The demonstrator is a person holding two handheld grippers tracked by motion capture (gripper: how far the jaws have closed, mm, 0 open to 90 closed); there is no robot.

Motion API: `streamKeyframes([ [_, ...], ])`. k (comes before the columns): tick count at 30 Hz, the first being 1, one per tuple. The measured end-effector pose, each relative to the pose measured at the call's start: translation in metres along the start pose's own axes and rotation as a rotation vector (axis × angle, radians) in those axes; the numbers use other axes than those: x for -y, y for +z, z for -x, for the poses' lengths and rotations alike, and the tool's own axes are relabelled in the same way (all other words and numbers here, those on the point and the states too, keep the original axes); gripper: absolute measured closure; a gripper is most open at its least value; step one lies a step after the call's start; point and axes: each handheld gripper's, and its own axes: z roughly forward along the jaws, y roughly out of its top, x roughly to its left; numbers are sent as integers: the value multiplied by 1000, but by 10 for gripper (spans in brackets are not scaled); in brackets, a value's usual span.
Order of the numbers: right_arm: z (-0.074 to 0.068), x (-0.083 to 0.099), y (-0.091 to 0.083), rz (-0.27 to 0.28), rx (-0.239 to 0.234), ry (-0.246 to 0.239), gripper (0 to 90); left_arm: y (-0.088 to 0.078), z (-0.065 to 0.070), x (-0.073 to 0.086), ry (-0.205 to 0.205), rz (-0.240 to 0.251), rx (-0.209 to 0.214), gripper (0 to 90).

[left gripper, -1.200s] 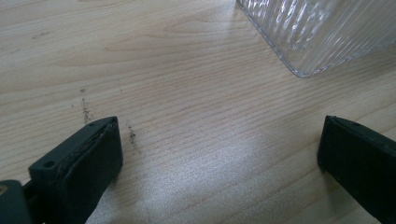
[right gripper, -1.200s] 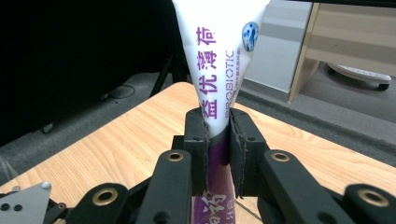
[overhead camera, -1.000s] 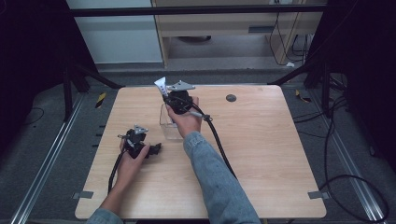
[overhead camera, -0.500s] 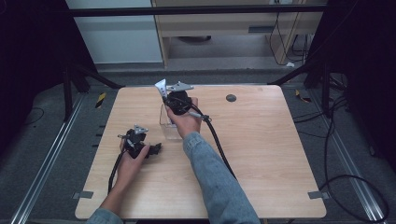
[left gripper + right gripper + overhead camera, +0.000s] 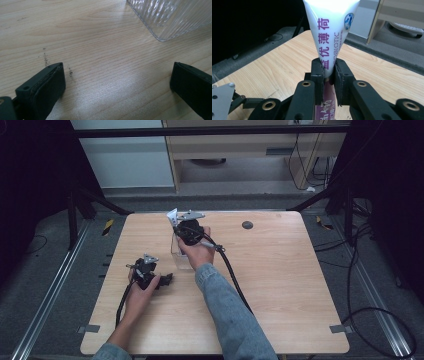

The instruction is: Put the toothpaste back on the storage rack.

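Observation:
My right gripper (image 5: 186, 226) is at the far middle of the wooden table (image 5: 290, 280), shut on a white tube (image 5: 332, 27) with purple lettering; the jaws (image 5: 328, 72) pinch it at its narrow part. The tube's flat end (image 5: 172, 216) sticks up and to the left. Just below that hand stands a clear ribbed glass container (image 5: 179, 254), whose corner (image 5: 170, 17) appears at the top right of the left gripper view. My left gripper (image 5: 165, 280) rests low on the table to the near left of the glass, open, with bare wood between its pads (image 5: 47, 85).
A small dark round disc (image 5: 247, 225) lies on the table at the far right of centre. The right gripper's black cable (image 5: 235, 282) trails toward the near edge. Dark floor and metal rails (image 5: 50, 290) surround the table.

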Motion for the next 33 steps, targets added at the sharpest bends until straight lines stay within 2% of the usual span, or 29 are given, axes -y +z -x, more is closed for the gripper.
streamKeyframes([
  [13,0,5,-2,-18,1,-3,792,0,0,0,3,-3,1,0],
  [23,-5,12,3,-59,16,-22,791,0,0,0,3,-3,1,0],
  [33,-5,11,5,-64,23,-19,789,0,0,0,3,-3,1,0],
])
